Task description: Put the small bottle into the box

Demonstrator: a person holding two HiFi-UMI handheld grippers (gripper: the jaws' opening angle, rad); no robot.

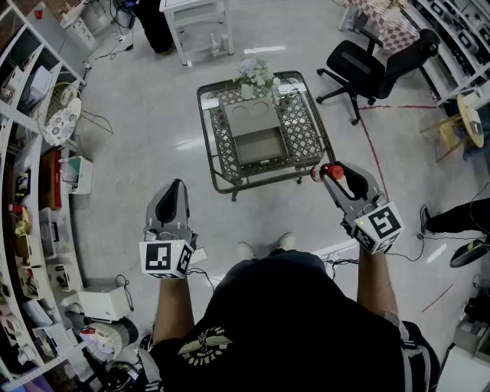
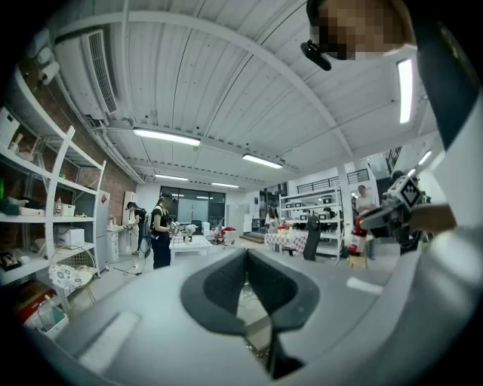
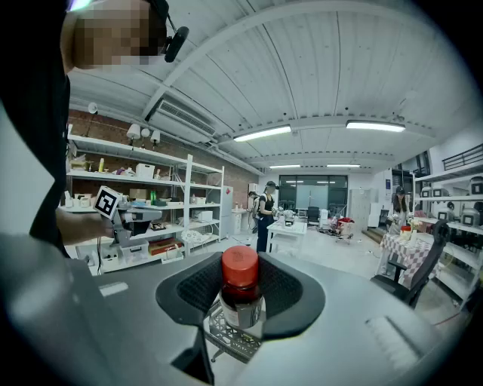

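Note:
The small bottle (image 1: 331,171) has a red cap and dark contents. My right gripper (image 1: 331,174) is shut on it, just off the near right corner of the glass-topped metal table (image 1: 218,164). In the right gripper view the bottle (image 3: 241,290) stands upright between the dark pads (image 3: 290,290) of the right gripper (image 3: 241,305). The open cardboard box (image 1: 260,145) lies in the middle of the table. My left gripper (image 1: 178,187) hangs to the left of the table, level and shut with nothing in it; its pads (image 2: 219,290) meet in the left gripper view.
A vase of flowers (image 1: 256,76) stands at the table's far edge. A black office chair (image 1: 367,65) is at the back right, near a wooden stool (image 1: 463,122). Shelves (image 1: 23,191) line the left wall. A white table (image 1: 195,23) stands beyond.

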